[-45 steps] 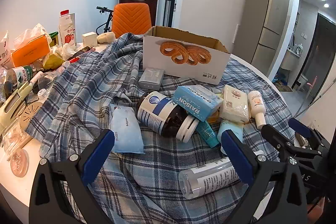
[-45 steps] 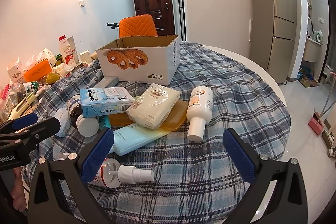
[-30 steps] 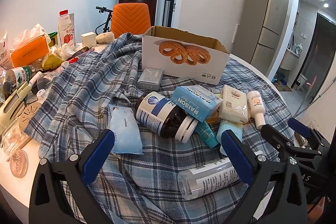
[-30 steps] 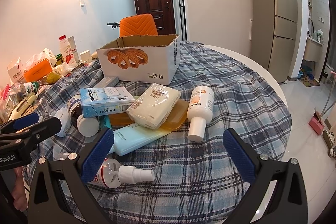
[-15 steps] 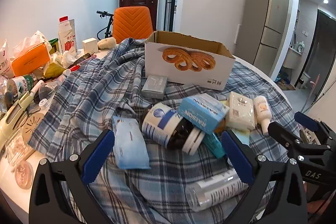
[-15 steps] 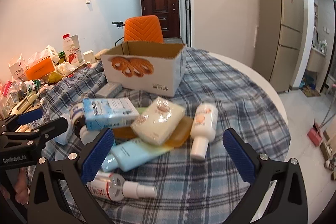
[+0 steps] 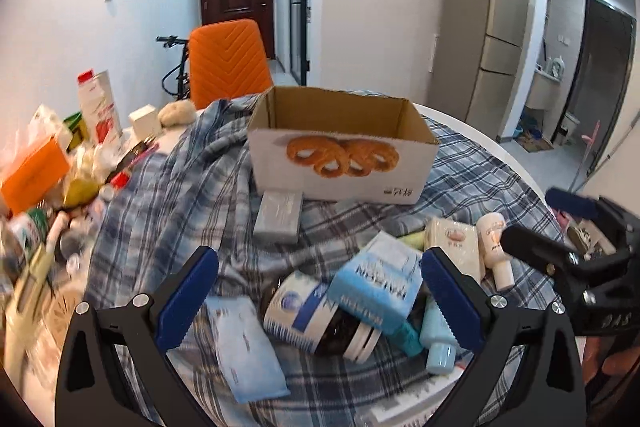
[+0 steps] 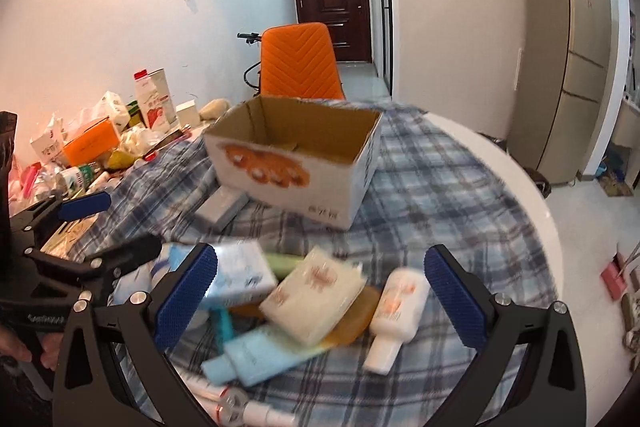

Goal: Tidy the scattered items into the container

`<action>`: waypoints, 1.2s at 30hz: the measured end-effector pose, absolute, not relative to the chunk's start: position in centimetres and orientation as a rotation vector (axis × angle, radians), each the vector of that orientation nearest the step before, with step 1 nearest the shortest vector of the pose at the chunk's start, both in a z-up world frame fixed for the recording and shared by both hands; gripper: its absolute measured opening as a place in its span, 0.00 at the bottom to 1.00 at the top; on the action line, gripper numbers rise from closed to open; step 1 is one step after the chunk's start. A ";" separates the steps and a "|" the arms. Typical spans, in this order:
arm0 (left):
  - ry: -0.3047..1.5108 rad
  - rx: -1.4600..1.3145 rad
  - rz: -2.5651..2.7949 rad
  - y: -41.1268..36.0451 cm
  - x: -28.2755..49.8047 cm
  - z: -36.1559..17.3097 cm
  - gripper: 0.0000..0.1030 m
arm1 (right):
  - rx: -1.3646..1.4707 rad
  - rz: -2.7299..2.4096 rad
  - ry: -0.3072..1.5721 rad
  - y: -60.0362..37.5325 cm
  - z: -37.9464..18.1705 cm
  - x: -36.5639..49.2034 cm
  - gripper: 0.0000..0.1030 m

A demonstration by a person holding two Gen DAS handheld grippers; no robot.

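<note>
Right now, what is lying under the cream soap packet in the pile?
The cream soap packet rests on a flat amber pouch and overlaps a light blue tube. How far the pouch reaches beneath it, or whether anything else lies there, is hidden.

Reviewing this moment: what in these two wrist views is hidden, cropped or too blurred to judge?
- Cardboard box floor: left wrist view, near wall hides it; right wrist view shows only part of the inside, blurred.
- Spray bottle: right wrist view, cut by the bottom edge and the right gripper frame.
- Blue carton print: motion blur in both views.
- Dark jar: left wrist view, partly under the carton; label unreadable.
- Left gripper: open, holding nothing.
</note>
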State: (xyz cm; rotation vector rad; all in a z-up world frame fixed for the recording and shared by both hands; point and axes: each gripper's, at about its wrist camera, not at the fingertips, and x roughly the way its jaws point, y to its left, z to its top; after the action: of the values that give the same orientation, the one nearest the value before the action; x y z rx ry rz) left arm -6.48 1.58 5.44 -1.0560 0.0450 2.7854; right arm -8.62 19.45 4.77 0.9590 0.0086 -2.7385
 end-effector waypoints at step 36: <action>0.084 -1.528 2.568 0.2 -24.2 10.2 1.00 | 1.302 -2.568 0.142 18.2 9.8 -24.9 1.00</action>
State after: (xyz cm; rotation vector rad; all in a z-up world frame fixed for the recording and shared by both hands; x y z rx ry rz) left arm -24.19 0.19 10.16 -1.5284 0.0843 2.5676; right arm -24.88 18.16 9.80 1.3024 0.1418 -2.5676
